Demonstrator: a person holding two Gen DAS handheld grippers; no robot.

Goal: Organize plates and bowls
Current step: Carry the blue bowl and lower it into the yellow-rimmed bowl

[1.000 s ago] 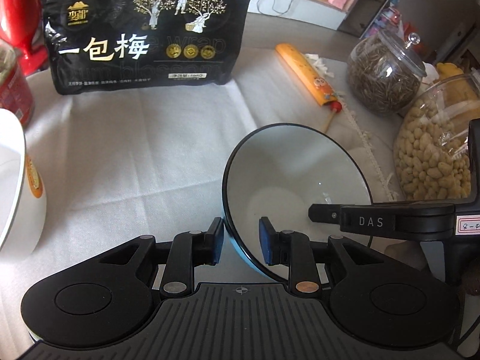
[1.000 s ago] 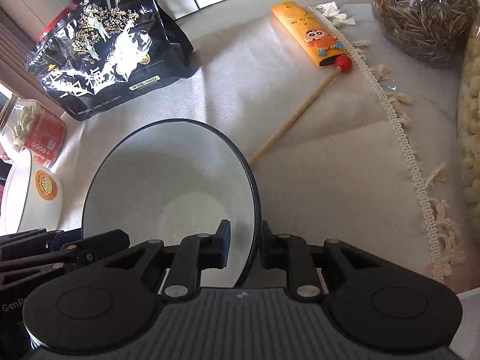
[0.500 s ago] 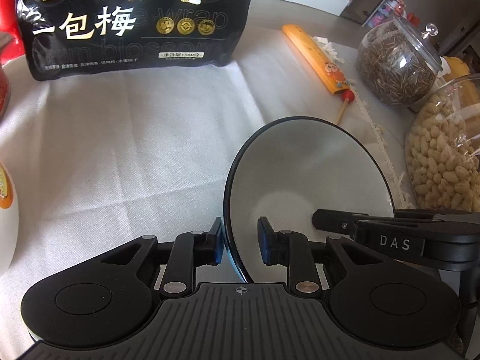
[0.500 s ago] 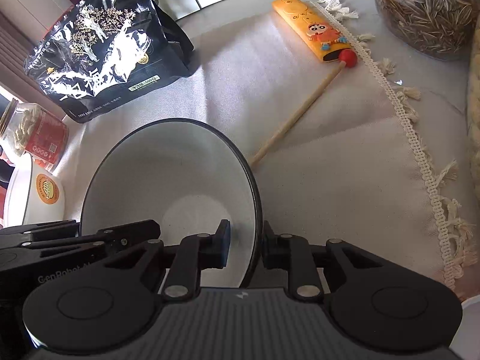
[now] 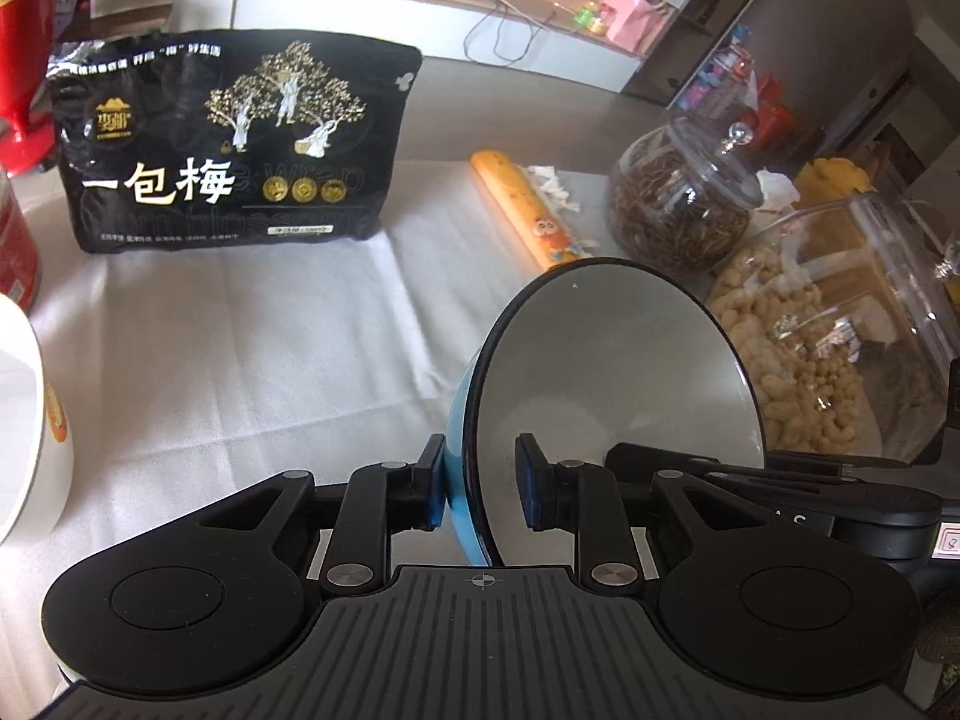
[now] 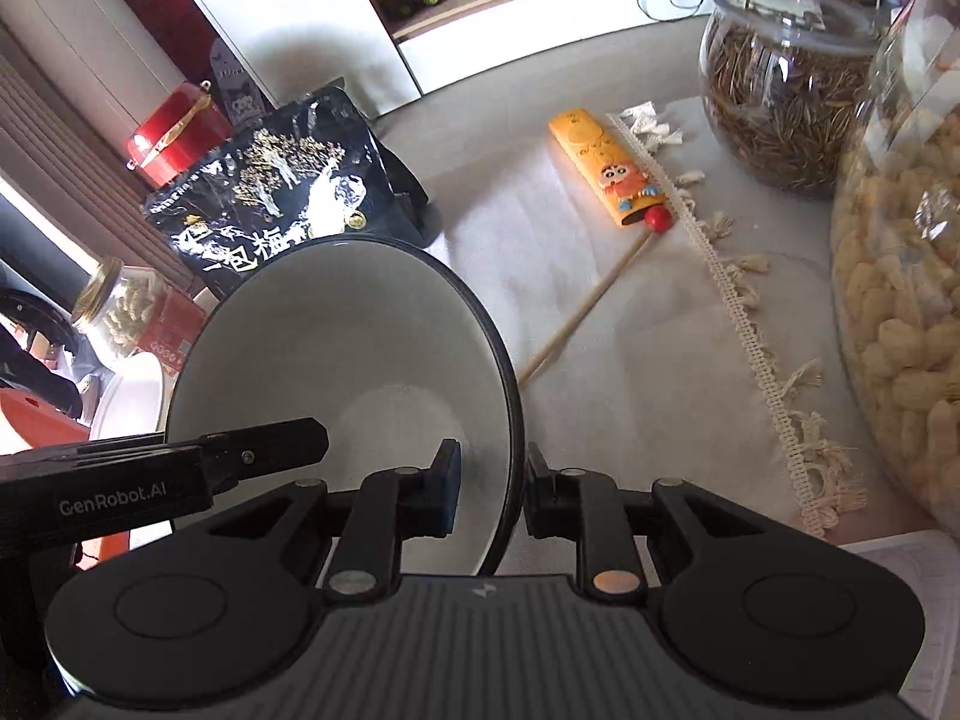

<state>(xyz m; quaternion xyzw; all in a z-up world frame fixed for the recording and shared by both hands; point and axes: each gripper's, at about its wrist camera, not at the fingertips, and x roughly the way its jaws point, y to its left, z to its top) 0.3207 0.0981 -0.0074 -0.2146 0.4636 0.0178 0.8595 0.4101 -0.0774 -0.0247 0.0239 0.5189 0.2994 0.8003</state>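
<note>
A blue bowl with a white inside and dark rim (image 5: 612, 372) is held off the table by both grippers. My left gripper (image 5: 480, 489) is shut on its left rim, one pad outside on the blue wall, one inside. My right gripper (image 6: 489, 486) is shut on the opposite rim of the same bowl (image 6: 336, 336). Each gripper's finger shows in the other's view. A white bowl with an orange sticker (image 5: 30, 420) sits at the far left; it also shows in the right wrist view (image 6: 129, 402).
A black snack bag (image 5: 228, 144) stands at the back. An orange case (image 6: 606, 171) with a wooden stick lies on the white cloth. A seed jar (image 5: 678, 198) and a puffed-snack jar (image 5: 840, 330) stand right. Red containers (image 6: 174, 132) are at the left.
Both grippers have lifted the bowl and tilted upward, so more of the room behind the table shows. The grip on the bowl is unchanged.
</note>
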